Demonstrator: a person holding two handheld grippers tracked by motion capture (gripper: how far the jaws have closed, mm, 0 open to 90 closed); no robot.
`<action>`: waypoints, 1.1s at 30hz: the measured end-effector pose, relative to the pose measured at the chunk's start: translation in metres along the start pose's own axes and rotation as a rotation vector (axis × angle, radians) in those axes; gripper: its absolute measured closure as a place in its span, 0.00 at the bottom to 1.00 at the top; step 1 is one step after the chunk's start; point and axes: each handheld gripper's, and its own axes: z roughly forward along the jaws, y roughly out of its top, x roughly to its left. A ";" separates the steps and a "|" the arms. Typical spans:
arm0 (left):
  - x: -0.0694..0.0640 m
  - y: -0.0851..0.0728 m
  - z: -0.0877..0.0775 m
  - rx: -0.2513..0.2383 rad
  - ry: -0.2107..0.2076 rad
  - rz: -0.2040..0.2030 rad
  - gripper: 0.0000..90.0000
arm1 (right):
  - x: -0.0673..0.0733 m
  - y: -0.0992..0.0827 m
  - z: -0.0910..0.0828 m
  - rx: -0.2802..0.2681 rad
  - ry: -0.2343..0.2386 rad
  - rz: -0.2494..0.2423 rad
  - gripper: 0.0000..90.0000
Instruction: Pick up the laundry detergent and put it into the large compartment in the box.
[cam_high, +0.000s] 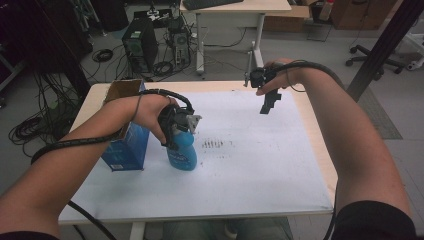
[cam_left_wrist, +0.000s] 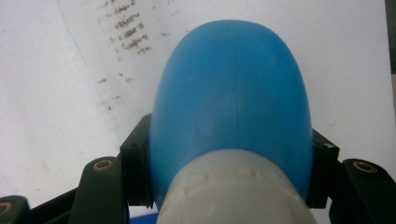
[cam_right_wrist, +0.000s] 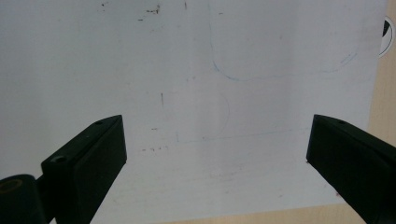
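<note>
A blue plastic bottle (cam_high: 183, 151) with a white cap stands on the white sheet (cam_high: 250, 165) left of centre. My left gripper (cam_high: 176, 131) comes down on its top, and in the left gripper view both black jaws press the sides of the blue bottle (cam_left_wrist: 232, 98) just below the white cap (cam_left_wrist: 233, 191). My right gripper (cam_high: 269, 102) hangs above the far right part of the sheet, pointing down. In the right gripper view its jaws stand wide apart over the bare white sheet (cam_right_wrist: 196, 116) with nothing between them.
An open blue cardboard box (cam_high: 126, 145) stands just left of the bottle, touching or nearly touching it. Brown smudges (cam_high: 214, 144) mark the sheet right of the bottle. Beyond the table's far edge (cam_high: 210, 84) lie cables and a computer tower (cam_high: 140, 45).
</note>
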 end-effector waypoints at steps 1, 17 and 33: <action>0.001 -0.001 0.000 -0.014 -0.005 -0.012 0.42 | 0.000 0.000 0.000 0.000 0.000 0.000 0.05; 0.000 -0.001 0.000 -0.012 -0.004 -0.014 0.42 | 0.001 0.000 0.001 -0.001 -0.002 0.003 0.05; 0.000 0.000 -0.001 -0.026 -0.007 -0.019 0.42 | 0.000 -0.002 0.001 -0.002 0.000 0.006 0.05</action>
